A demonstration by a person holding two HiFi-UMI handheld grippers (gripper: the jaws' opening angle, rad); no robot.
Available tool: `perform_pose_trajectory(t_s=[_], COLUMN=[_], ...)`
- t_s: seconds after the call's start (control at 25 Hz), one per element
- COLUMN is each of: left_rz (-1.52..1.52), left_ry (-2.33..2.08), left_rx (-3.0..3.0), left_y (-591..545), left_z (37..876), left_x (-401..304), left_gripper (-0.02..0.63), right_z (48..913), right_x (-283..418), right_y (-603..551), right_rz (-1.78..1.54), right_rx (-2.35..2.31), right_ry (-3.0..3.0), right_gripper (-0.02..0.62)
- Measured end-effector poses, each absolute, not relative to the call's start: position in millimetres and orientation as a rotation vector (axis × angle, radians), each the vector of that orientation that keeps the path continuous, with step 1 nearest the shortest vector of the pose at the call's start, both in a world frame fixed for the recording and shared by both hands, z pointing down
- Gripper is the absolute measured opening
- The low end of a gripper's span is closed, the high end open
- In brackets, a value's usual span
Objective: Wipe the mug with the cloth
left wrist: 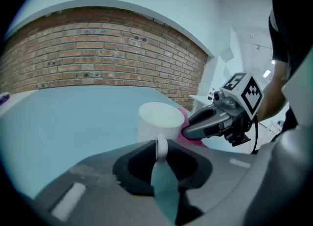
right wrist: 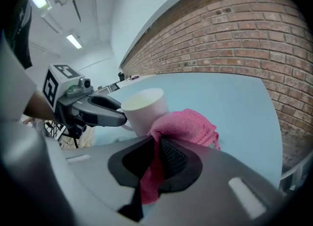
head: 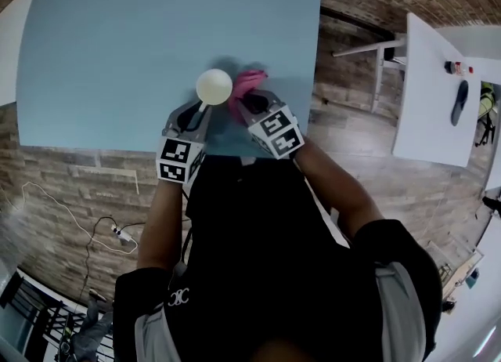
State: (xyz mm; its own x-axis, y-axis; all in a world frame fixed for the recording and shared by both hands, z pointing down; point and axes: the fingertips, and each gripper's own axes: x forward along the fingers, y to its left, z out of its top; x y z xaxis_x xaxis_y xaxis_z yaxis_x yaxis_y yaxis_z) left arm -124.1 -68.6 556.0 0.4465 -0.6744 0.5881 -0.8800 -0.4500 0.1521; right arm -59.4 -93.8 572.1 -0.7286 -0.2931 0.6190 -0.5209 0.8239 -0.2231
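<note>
Pinching white ceramic mug (left wrist: pixel 159 120) by handle w/ left gripper (left wrist: pixel 161 147) jaws; pressing pink terry cloth (right wrist: pixel 188 124), clamped in right gripper (right wrist: pixel 159 145) jaws, vs mug's right side.

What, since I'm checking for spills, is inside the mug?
The mug shows only a pale, even interior from above; nothing stands out. Whether it holds liquid is too blurred to tell.

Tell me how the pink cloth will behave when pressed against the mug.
Probably floppy: the cloth bunches and droops from the right gripper, so it should mould round the mug. Its towelling look suggests it grips rather than slips.
</note>
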Motion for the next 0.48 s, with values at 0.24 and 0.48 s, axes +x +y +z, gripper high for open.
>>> perform_pose_trajectory(t_s=[0.24,0.48], left_rz=[0.759,0.814], left_ry=[-1.282,-1.282], left_rx=[2.264,2.219], left_y=[-66.0,-64.3], left_z=[559.2,563.1], left_x=[-125.8,-124.1], left_gripper=[0.058,0.055], right_z=[580.5,559.1], right_x=[-63.8,-73.7], right_y=[-90.4,-80.9], right_rz=[0.406,0.365], right_rx=[0.552,0.455], right_ry=[-2.437,-2.525], right_gripper=[0.035,0.035])
